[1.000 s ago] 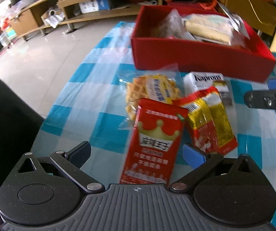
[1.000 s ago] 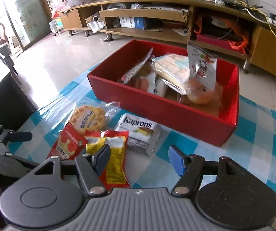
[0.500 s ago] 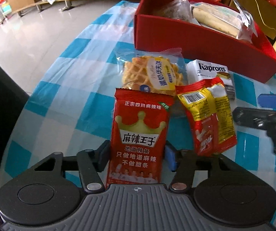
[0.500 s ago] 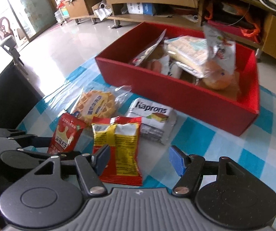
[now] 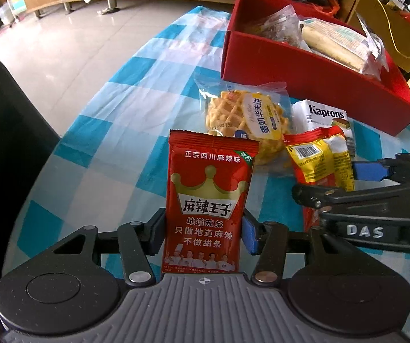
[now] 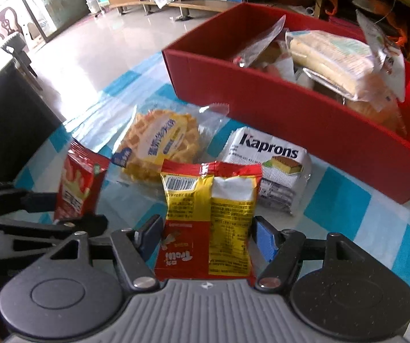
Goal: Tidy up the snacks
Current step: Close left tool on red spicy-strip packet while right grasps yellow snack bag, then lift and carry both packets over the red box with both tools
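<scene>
Red crown packet (image 5: pixel 209 200) — glossy, upright in left tongs (image 5: pixel 203 230).

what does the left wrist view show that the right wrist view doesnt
Only the left wrist view: the red packet's crown front, clamped by the left hand-held gripper.
Only the right wrist view: the yellow packet's lower half between the right hand-held gripper's fingers, and a chair.
Both: waffle, Kaprons pack, red box, checked cloth.
</scene>
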{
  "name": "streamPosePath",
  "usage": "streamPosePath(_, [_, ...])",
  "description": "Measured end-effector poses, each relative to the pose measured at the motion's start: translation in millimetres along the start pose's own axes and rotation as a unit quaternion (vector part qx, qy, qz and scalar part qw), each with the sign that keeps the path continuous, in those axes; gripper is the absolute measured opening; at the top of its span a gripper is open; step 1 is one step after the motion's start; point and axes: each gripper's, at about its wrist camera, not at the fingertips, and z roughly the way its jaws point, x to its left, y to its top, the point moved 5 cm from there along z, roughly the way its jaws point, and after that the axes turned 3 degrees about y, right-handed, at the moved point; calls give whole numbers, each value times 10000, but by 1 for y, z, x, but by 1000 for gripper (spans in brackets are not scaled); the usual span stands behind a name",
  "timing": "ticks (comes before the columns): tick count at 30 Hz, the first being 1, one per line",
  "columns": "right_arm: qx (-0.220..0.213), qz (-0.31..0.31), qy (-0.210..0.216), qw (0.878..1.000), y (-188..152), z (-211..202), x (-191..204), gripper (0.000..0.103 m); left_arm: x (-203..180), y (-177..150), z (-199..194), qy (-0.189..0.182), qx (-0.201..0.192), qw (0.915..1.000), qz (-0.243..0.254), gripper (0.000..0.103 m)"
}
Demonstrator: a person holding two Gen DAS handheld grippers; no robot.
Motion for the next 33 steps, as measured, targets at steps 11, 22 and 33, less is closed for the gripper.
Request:
streamPosePath(11, [-115, -95, 318, 9994, -3, 3, 0, 91, 9, -4, 10, 312, 85, 9995, 9, 62])
streamPosePath(22, [-60, -713, -91, 9974, -12, -4, 8, 60, 13, -5, 15, 465, 111, 9989, -6, 87])
streamPosePath(33, [-329, -490, -90, 9982, -7, -33, -9, 56, -2, -7, 6, 240, 90, 9996, 86, 63])
